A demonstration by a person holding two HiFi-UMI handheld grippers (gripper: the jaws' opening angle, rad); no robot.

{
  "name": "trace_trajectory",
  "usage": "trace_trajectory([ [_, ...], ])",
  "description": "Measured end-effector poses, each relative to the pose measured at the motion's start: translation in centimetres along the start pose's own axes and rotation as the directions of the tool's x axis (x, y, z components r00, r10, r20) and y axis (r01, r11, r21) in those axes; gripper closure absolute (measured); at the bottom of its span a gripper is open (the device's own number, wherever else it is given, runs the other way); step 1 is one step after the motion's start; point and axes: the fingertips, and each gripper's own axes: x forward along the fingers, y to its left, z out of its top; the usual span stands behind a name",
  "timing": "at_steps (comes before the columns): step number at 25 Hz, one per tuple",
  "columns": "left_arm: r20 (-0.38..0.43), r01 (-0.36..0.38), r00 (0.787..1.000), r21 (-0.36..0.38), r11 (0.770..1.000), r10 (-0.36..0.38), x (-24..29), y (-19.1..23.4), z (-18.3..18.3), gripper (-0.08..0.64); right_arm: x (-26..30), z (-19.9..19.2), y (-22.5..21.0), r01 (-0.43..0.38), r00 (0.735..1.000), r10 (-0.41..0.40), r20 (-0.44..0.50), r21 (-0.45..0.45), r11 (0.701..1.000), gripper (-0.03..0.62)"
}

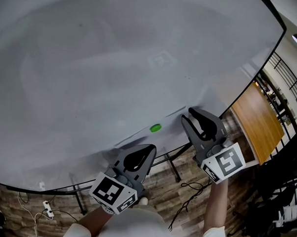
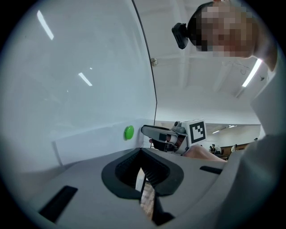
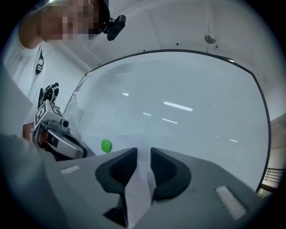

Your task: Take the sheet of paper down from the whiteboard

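A white sheet of paper lies low on the whiteboard, pinned by a green magnet. My right gripper is at the sheet's right end, shut on it. In the right gripper view the sheet runs folded between the pads, with the magnet to the left. My left gripper is shut just below the magnet. In the left gripper view the sheet and magnet lie beside the closed jaws. A white sliver shows between them; I cannot tell whether it is the sheet.
The whiteboard stands on black legs over a wood floor with loose cables and a power strip. A wooden panel and black railings are to the right.
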Motion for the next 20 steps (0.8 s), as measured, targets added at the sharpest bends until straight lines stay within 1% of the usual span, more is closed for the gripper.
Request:
trace_trajectory([
  [5, 0.0, -0.012, 1.0, 0.001, 1.0, 0.012, -0.2, -0.2, -0.2, 0.554, 0.1, -0.2, 0.3, -0.022, 1.0, 0.022, -0.015, -0.011, 1.0, 0.499],
  [7, 0.001, -0.019, 1.0, 0.004, 1.0, 0.019, -0.4, -0.2, -0.1, 0.554, 0.2, 0.0, 0.3, -0.018, 1.0, 0.018, -0.021, -0.01, 1.0, 0.511],
  [12, 0.008, -0.029, 1.0, 0.012, 1.0, 0.029, -0.7, -0.3, 0.2, 0.554, 0.2, -0.3, 0.2, 0.004, 1.0, -0.004, -0.027, -0.005, 1.0, 0.514],
  [13, 0.01, -0.028, 1.0, 0.012, 1.0, 0.028, -0.6, -0.3, 0.3, 0.554, 0.1, -0.4, 0.1, 0.015, 1.0, -0.015, -0.027, -0.007, 1.0, 0.535],
  [14, 0.015, -0.026, 1.0, 0.008, 1.0, 0.025, -0.6, -0.3, 0.3, 0.554, 0.1, -0.5, 0.0, 0.025, 0.999, -0.025, -0.029, -0.009, 1.0, 0.572],
  [17, 0.032, -0.02, 0.999, -0.009, 1.0, 0.02, -0.4, -0.4, 0.6, 0.554, 0.1, -0.5, -0.1, 0.04, 0.998, -0.041, -0.038, -0.02, 0.999, 0.581],
  [20, 0.047, -0.027, 0.999, -0.009, 1.0, 0.027, -0.3, -0.5, 0.8, 0.554, 0.1, -0.5, 0.0, 0.054, 0.997, -0.056, -0.046, -0.034, 0.998, 0.581],
])
